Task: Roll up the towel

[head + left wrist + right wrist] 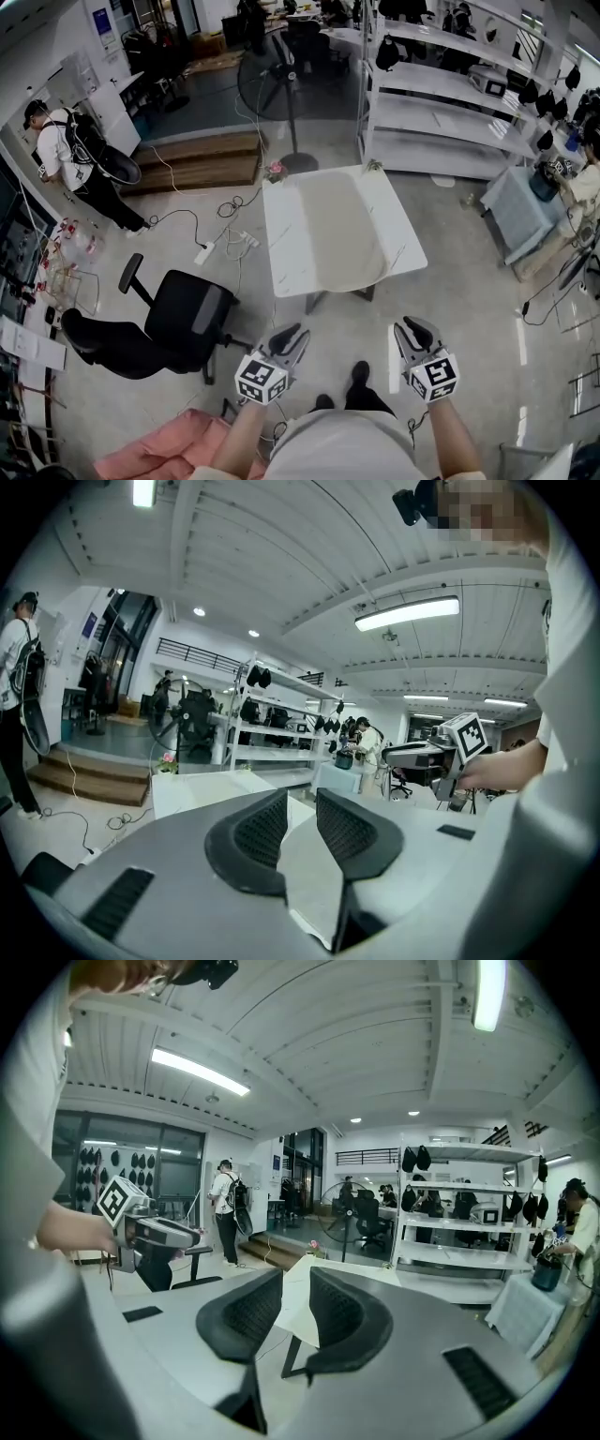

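The fingers of the left gripper stand spread, with a clear gap between the ribbed pads and nothing in it. The right gripper is the same, its pads apart and pinching nothing. In the head view both grippers hang in the air over the floor, close to the person's body, each with its marker cube turned up and each well apart from the towel.

The towel is pale beige-grey. It lies flat and unrolled as one long strip down the middle of the white surface, with bare white showing along both its sides. Its far end reaches toward the far edge, and its near end looks rounded at the near edge. Whether that end hangs over the edge cannot be told. Its weave and any fold lines are too small to read.

Both gripper views look low across the surface beyond the fingers, so the towel cannot be told from the white top there. The person's forearms are cut off by the bottom of the head view. A black office chair stands on the floor to the left, and a pink cloth is cut by the lower edge
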Tool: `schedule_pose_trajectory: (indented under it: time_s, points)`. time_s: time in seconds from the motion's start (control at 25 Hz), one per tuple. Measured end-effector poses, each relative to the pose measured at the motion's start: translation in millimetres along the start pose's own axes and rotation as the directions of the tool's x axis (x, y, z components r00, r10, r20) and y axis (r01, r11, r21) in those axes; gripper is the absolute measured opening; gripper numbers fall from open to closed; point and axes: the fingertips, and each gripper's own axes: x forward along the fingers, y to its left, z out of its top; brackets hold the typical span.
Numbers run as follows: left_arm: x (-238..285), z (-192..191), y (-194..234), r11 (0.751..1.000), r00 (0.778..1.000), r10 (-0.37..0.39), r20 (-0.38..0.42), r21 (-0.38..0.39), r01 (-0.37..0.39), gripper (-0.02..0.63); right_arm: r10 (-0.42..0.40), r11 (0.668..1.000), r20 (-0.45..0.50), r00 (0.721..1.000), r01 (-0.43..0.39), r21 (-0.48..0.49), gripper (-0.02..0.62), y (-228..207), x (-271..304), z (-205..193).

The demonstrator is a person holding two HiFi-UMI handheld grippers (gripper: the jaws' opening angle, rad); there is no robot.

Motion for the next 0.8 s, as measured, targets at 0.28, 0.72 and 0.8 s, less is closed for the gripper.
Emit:
schedule_pose_trajectory:
  time_s: [0.28,0.72,0.8]
  points:
    - [28,1,14,1.000,1.000,0.001,-0.008,-0.009,-0.001,0.115,0.016,1.000,-0.012,1.000,-0.016,-0.017,0.104,-22,28,-2]
    - [112,8,43,0.999,0.999,0.025,-0.047,-0.023,-0.026,0.114,0.079,0.997,-0.052,0.995,-0.078,0.018,0.103,-95,97,-17]
    - [128,9,48,0.999,0.998,0.031,-0.054,-0.024,-0.032,0.114,0.099,0.995,-0.056,0.993,-0.098,0.025,0.101,-109,111,-19]
